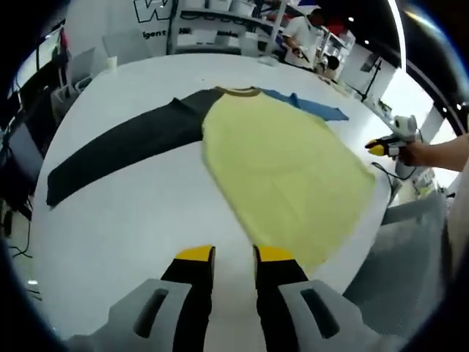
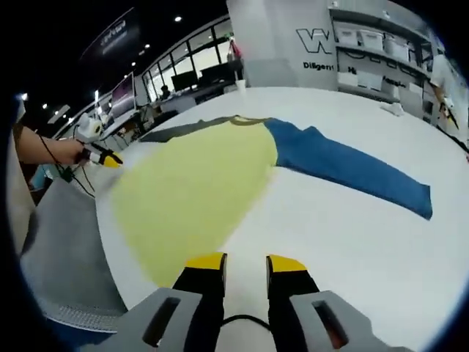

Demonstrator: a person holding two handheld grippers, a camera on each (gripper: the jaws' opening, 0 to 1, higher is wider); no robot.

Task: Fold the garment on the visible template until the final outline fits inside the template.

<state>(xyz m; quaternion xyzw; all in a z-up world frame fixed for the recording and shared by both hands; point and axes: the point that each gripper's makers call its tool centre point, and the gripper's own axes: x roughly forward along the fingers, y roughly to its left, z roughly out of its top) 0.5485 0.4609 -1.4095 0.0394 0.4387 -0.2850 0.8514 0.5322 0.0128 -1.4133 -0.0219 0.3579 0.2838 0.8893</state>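
Observation:
A long-sleeved shirt lies flat on the white table (image 1: pixel 146 220). Its yellow body (image 1: pixel 286 169) (image 2: pixel 190 183) spreads toward the near table edge. A black sleeve (image 1: pixel 117 150) stretches out one way and a blue sleeve (image 2: pixel 352 169) (image 1: pixel 315 106) the other. My left gripper (image 1: pixel 234 254) hovers open over bare table just short of the yellow hem, nothing between its yellow-tipped fingers. My right gripper (image 2: pixel 245 262) is also open and empty, beside the hem's other corner. Each gripper appears small in the other's view, the right gripper (image 1: pixel 385 147) and the left gripper (image 2: pixel 102 156), held in a hand off the table edge.
The person's grey clothing (image 1: pixel 410 249) (image 2: pixel 58 242) presses against the curved table edge near the hem. Shelves with white bins (image 1: pixel 220 18) (image 2: pixel 381 51) stand behind the table. A person (image 1: pixel 300 33) works at the far side.

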